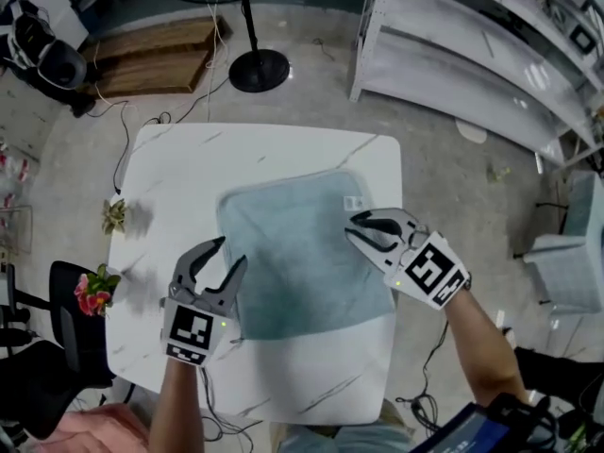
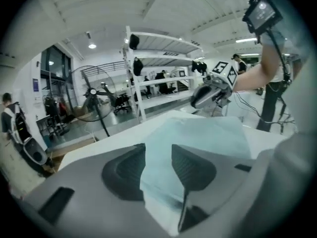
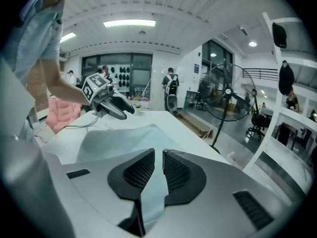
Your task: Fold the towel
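A light teal towel lies flat on the white marble table, folded to a rough square, with a small label near its far right corner. My left gripper hovers at the towel's left edge, its jaws spread wide with nothing between them. In the left gripper view the towel shows beyond the open jaws. My right gripper hangs over the towel's right edge. Its jaws stand a narrow gap apart, and only the towel lying below shows through.
A small potted plant and pink flowers sit at the table's left edge. A fan stand and a wooden pallet are on the floor beyond, with white shelving at the far right. A black chair stands at the left.
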Motion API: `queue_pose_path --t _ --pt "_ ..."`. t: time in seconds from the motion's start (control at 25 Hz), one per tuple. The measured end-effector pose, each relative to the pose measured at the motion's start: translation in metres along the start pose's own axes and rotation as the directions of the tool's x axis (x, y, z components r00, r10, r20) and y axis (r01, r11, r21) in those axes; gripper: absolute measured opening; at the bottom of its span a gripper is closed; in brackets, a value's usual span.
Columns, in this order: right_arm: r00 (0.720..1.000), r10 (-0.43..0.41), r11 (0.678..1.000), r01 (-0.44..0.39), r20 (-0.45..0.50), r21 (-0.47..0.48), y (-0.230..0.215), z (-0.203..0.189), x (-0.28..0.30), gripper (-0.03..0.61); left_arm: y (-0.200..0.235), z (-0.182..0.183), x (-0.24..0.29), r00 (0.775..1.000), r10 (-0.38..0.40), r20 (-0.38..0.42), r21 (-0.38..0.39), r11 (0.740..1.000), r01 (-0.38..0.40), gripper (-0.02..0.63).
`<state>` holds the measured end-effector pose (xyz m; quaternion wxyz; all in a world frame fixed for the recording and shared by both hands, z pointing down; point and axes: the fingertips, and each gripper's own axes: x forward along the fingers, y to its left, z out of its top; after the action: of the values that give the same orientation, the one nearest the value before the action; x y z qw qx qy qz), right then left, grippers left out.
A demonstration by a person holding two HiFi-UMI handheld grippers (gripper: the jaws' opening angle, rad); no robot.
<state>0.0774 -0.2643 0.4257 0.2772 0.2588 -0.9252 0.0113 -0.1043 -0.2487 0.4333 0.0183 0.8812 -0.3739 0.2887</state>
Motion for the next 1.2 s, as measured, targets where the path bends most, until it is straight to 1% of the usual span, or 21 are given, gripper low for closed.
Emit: queue_pose_path --t 0.08,0.16,0.24,0.28,0.4,0.48,0.52,0.56,0.64,0.72,0.8,0.84,0.96,1.08,1.2 --pt "0.997 0.06 0.998 -0.061 -0.044 -0.034 0.036 -0.017 -0.014 0.063 -0.055 -0.023 -0.001 0.993 -0.091 -0.077 0.062 0.993 0.096 0.141" --pt "0.99 0.1 0.994 -0.103 -0.096 -0.024 0.062 -0.047 -0.023 0.063 -0.092 -0.056 -0.002 0.977 -0.138 -0.165 0.099 0.983 0.155 0.123" --pt "0.983 0.112 0.993 -0.117 -0.144 -0.026 0.077 -0.08 -0.028 0.061 -0.109 -0.084 -0.008 0.965 -0.144 -0.22 0.098 0.981 0.169 0.11" --pt "0.98 0.109 0.992 -0.117 -0.167 -0.04 0.079 -0.093 -0.03 0.058 -0.112 -0.093 -0.011 0.963 -0.138 -0.233 0.091 0.982 0.163 0.109" --pt "0.975 0.081 0.99 -0.103 -0.208 -0.096 0.08 -0.119 -0.034 0.051 -0.112 -0.104 -0.016 0.968 -0.112 -0.225 0.077 0.988 0.132 0.092" --pt "0.979 0.06 0.991 -0.081 -0.194 -0.105 0.077 -0.125 -0.033 0.035 -0.109 -0.103 -0.014 0.971 -0.095 -0.219 0.083 0.99 0.116 0.086" --pt "0.982 0.052 0.992 -0.071 -0.179 -0.102 0.077 -0.122 -0.034 0.036 -0.107 -0.101 -0.015 0.973 -0.085 -0.214 0.086 0.991 0.105 0.086" --pt "0.986 0.049 0.992 -0.066 -0.161 -0.104 0.077 -0.115 -0.038 0.05 -0.106 -0.096 -0.019 0.977 -0.074 -0.202 0.09 0.992 0.094 0.094" --pt "0.992 0.063 0.986 -0.078 -0.109 -0.144 0.085 -0.094 -0.054 0.06 -0.107 -0.082 -0.035 0.985 -0.067 -0.158 0.109 0.99 0.085 0.114" --pt "0.991 0.102 0.965 -0.12 -0.087 -0.234 0.1 -0.08 -0.074 0.072 -0.115 -0.078 -0.052 0.988 -0.094 -0.124 0.146 0.983 0.112 0.159" --pt "0.982 0.139 0.937 -0.172 -0.127 -0.303 0.116 -0.084 -0.087 0.124 -0.127 -0.091 -0.062 0.982 -0.136 -0.134 0.175 0.972 0.158 0.223" --pt "0.977 0.15 0.925 -0.193 -0.153 -0.327 0.123 -0.091 -0.09 0.147 -0.133 -0.101 -0.067 0.978 -0.149 -0.149 0.183 0.967 0.175 0.236" --pt "0.968 0.157 0.9 -0.222 -0.198 -0.376 0.137 -0.108 -0.09 0.168 -0.141 -0.12 -0.077 0.971 -0.145 -0.189 0.217 0.959 0.185 0.253" --pt "0.967 0.148 0.886 -0.224 -0.21 -0.405 0.142 -0.117 -0.087 0.197 -0.141 -0.127 -0.077 0.973 -0.125 -0.195 0.271 0.946 0.176 0.256" --pt "0.965 0.138 0.876 -0.224 -0.223 -0.427 0.143 -0.126 -0.084 0.207 -0.143 -0.127 -0.076 0.968 -0.159 -0.192 0.3 0.93 0.212 0.261"
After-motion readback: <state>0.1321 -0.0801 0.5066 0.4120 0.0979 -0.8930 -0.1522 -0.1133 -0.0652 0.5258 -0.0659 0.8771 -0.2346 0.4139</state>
